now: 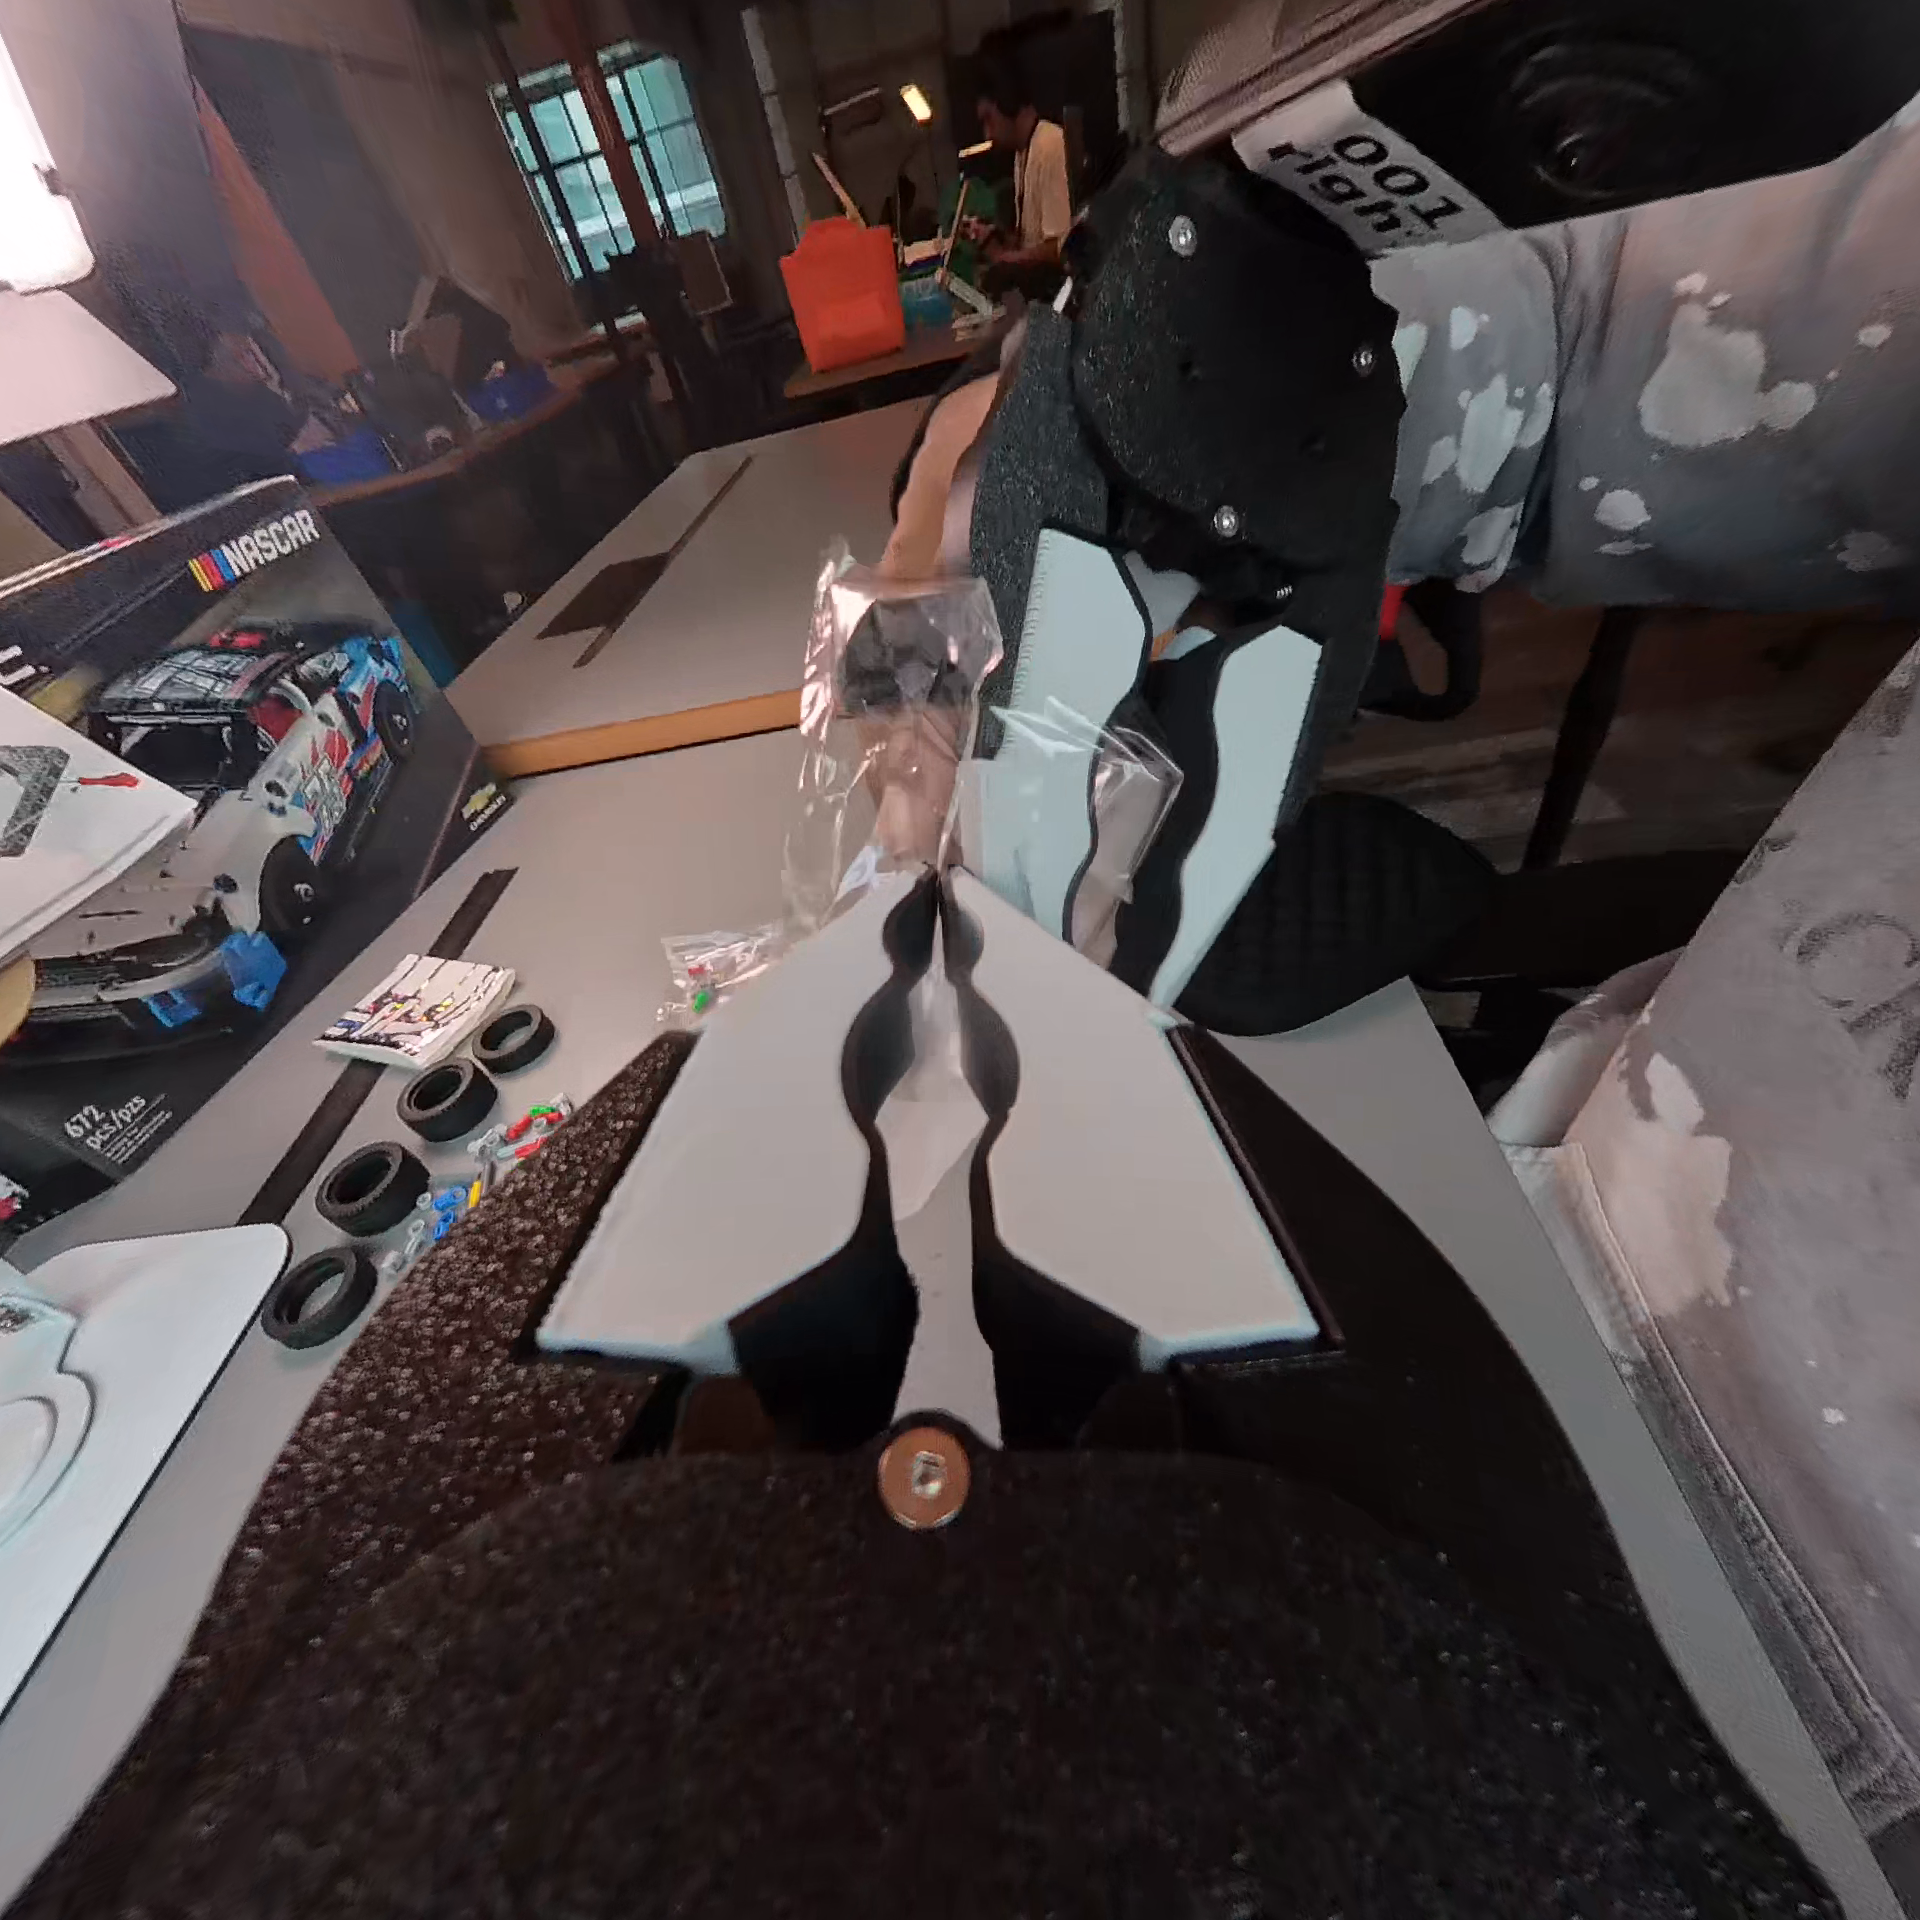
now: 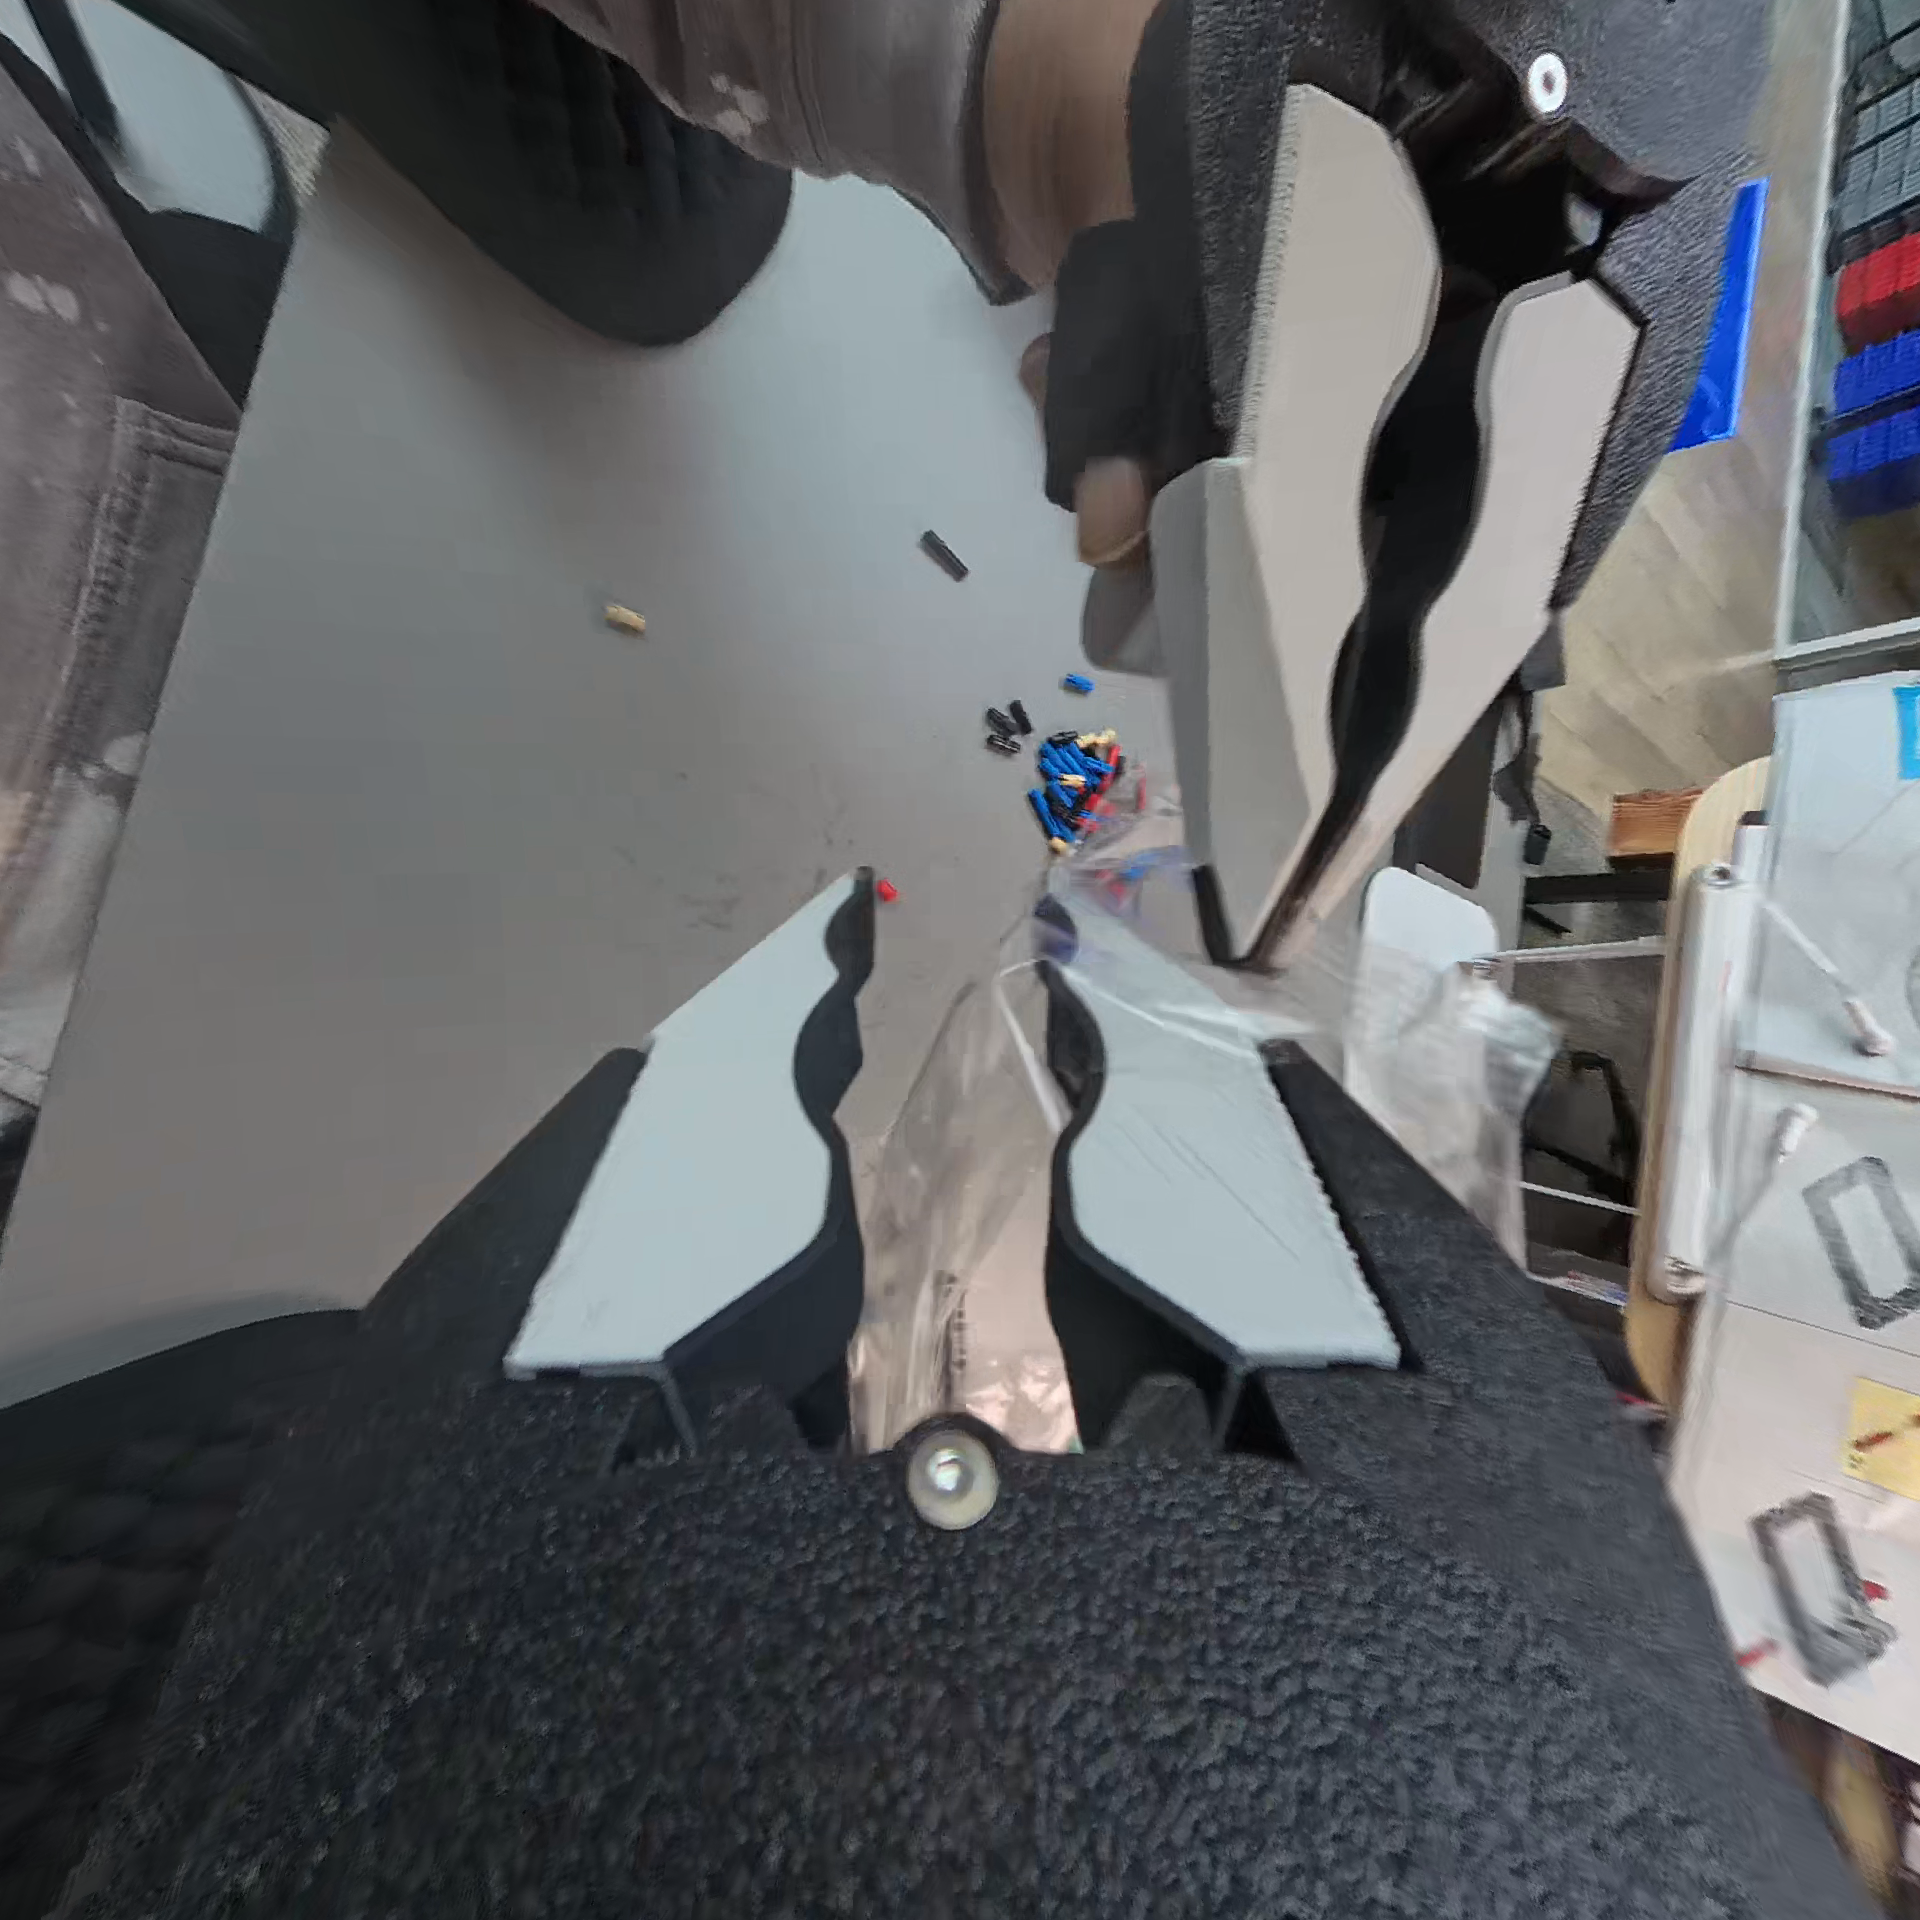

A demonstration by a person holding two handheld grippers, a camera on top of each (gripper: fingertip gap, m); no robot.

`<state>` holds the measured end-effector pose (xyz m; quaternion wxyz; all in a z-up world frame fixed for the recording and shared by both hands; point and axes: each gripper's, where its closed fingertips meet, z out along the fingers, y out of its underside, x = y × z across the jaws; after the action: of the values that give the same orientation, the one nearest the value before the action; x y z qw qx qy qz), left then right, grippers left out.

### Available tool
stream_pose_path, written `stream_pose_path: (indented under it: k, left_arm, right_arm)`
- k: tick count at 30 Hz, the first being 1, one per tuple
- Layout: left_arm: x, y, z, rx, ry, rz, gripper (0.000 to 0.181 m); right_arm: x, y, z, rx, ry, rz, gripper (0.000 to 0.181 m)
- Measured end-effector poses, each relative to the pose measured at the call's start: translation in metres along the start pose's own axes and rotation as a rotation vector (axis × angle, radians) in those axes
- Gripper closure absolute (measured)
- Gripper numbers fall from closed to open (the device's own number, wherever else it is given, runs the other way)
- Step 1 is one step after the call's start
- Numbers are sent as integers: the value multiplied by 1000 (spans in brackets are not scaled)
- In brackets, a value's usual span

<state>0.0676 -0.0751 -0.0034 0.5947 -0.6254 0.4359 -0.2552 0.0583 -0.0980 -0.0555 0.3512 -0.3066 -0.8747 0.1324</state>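
Clear plastic is what both sets of jaws meet. The left gripper (image 1: 940,883) has its jaws clenched on the lower edge of a clear plastic bag (image 1: 899,665), which stands up from the tips toward twelve o'clock with a dark clump of small parts bunched at its top. The right gripper (image 2: 956,935) has its jaws parted; the film lies between them and drapes over the finger at one o'clock, so it touches the bag without pinching it, as far as the right wrist view shows.

In that view the bag's mouth points toward a heap of small pins (image 2: 1070,774) on the grey bench (image 2: 468,727) at twelve o'clock: blue, black, red and tan ones, too many and too blurred to count. Three lie apart: a tan pin (image 2: 623,618) at eleven o'clock, a black pin (image 2: 943,554) above the heap, and a red one (image 2: 885,890) just beside the left finger's tip.

A sound way to handle thin film, I would judge, is to keep the pinch near the edge, hold the mouth low over the bench, and move slowly so parts do not scatter.

At nine o'clock in the left wrist view lie four black tyres (image 1: 447,1101), a folded sticker sheet (image 1: 416,1008), loose coloured connectors (image 1: 499,1143), one more small parts bag (image 1: 717,966) and one racing-car kit box (image 1: 239,790).
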Motion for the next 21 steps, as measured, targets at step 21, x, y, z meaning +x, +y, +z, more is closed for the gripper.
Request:
stream_pose_path:
  k: [21]
  left_arm:
    - [11,-15,-26,165,39,152,181]
  right_arm:
    - [23,21,-36,470,-189,975,181]
